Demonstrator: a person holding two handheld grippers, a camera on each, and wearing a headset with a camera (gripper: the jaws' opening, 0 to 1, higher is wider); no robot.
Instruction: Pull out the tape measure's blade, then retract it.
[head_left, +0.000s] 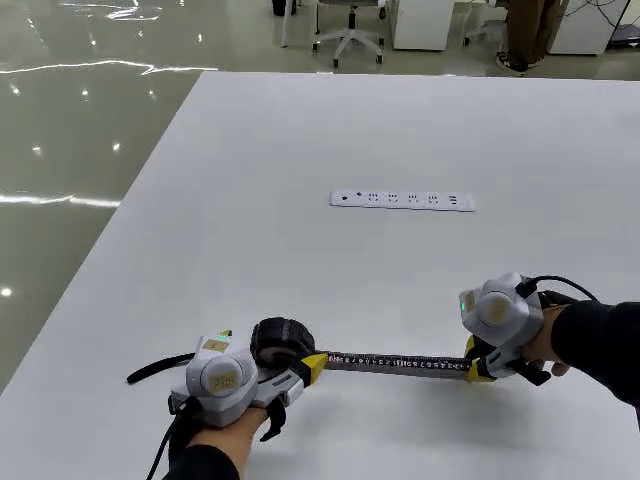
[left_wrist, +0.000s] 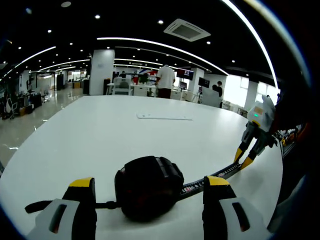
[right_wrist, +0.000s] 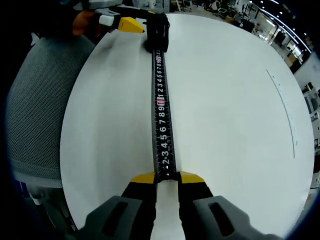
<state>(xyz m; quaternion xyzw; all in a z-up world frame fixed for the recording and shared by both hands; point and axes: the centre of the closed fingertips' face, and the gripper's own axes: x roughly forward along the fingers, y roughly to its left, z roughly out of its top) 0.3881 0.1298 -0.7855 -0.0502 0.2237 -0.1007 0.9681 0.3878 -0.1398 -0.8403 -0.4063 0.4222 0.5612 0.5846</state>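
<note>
The black tape measure case (head_left: 281, 342) lies on the white table (head_left: 400, 130) near its front edge. My left gripper (head_left: 269, 350) stands open around the case (left_wrist: 148, 187), with a small gap at each yellow-tipped finger (left_wrist: 82, 182). The numbered blade (head_left: 398, 363) runs right along the table to my right gripper (head_left: 472, 370), which is shut on the blade's end. In the right gripper view the blade (right_wrist: 161, 115) stretches from the pinched tip at my right gripper (right_wrist: 166, 177) up to the case (right_wrist: 159, 31) and the left gripper (right_wrist: 127, 24).
A white power strip (head_left: 402, 200) lies flat at the table's middle. The case's black wrist strap (head_left: 158, 369) trails left. The table's left edge drops to a glossy floor (head_left: 70, 150). An office chair (head_left: 348, 25) and people stand far behind.
</note>
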